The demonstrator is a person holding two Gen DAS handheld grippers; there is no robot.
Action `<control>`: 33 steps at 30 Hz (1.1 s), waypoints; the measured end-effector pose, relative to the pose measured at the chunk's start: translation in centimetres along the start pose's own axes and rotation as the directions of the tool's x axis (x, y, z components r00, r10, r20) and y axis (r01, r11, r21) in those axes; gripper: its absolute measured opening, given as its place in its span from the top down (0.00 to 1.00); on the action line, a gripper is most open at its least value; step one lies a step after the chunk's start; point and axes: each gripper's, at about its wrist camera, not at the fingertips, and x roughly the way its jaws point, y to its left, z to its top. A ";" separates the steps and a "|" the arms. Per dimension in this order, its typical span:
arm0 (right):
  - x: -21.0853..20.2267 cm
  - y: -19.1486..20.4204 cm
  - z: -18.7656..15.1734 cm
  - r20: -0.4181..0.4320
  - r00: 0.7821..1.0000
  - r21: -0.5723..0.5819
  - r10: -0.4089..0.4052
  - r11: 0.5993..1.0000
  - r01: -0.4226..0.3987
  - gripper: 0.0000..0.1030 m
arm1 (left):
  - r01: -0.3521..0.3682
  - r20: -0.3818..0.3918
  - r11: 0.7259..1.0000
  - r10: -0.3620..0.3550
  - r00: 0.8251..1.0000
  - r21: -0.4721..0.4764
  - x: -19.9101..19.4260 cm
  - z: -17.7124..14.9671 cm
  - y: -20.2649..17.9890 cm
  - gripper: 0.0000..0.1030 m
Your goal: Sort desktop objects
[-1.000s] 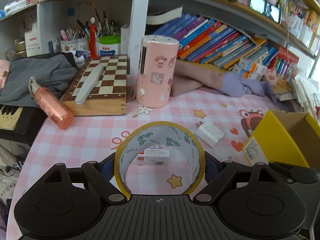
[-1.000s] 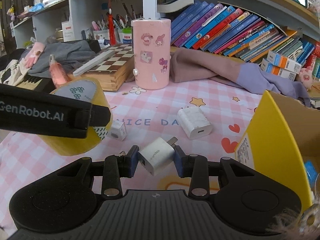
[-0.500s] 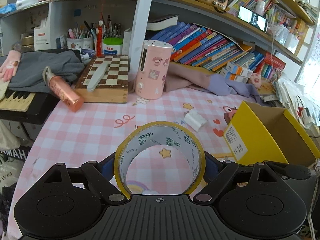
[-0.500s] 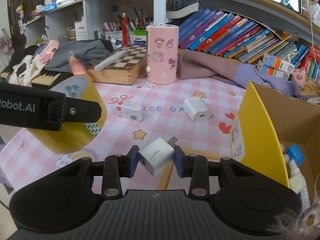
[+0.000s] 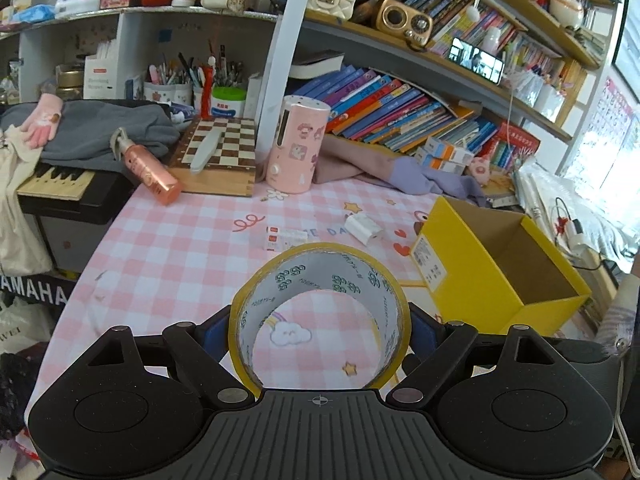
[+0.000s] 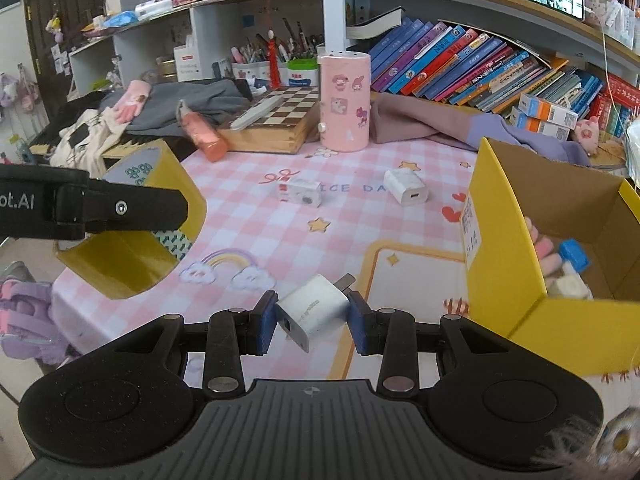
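Above the mat, both loads higher.

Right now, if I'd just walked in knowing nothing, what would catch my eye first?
Probably the big yellow tape roll, clamped in the left gripper above the pink checked tablecloth. Next, the white charger plug pinched in the right gripper, just left of the open yellow box, which already holds a few small items. Behind stands a pink sticker-covered cylinder.

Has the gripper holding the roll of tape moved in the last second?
Yes. The left gripper with the tape roll has risen and pulled back from the pink canister, which now looks smaller and farther away in its view.
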 end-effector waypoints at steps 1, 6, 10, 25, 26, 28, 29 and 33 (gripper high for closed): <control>-0.4 0.2 -0.3 -0.001 1.000 0.000 0.004 1.000 -0.004 0.67 | 0.003 0.003 1.000 -0.003 1.000 -0.004 -0.5 -0.3 0.1 0.15; -2.5 0.8 -1.1 -0.014 0.999 0.044 0.032 0.999 -0.032 0.67 | 0.011 0.010 1.000 -0.011 1.000 0.005 -2.8 -1.8 -0.1 0.15; -4.5 0.9 -1.9 -0.005 1.000 0.109 0.029 0.994 -0.028 0.67 | 0.040 -0.018 0.999 -0.040 0.999 0.022 -3.9 -3.0 -0.4 0.15; -9.9 0.3 -7.1 -0.031 0.993 0.262 -0.110 0.958 0.115 0.67 | 0.215 -0.096 0.971 -0.206 0.974 0.103 -5.0 -5.7 -4.2 0.15; -10.3 0.1 -7.4 -0.035 0.992 0.270 -0.123 0.954 0.128 0.67 | 0.225 -0.103 0.969 -0.215 0.971 0.106 -4.9 -5.9 -4.5 0.15; -11.0 -0.1 -7.9 -0.039 0.988 0.282 -0.147 0.947 0.152 0.67 | 0.248 -0.119 0.962 -0.235 0.965 0.112 -4.7 -6.4 -5.1 0.15; -11.3 -0.2 -8.2 -0.041 0.986 0.286 -0.159 0.944 0.164 0.67 | 0.261 -0.127 0.958 -0.246 0.961 0.115 -4.6 -6.5 -5.4 0.15; -12.5 -0.8 -9.2 -0.053 0.979 0.298 -0.197 0.932 0.204 0.67 | 0.301 -0.149 0.946 -0.282 0.948 0.124 -4.3 -7.0 -6.5 0.15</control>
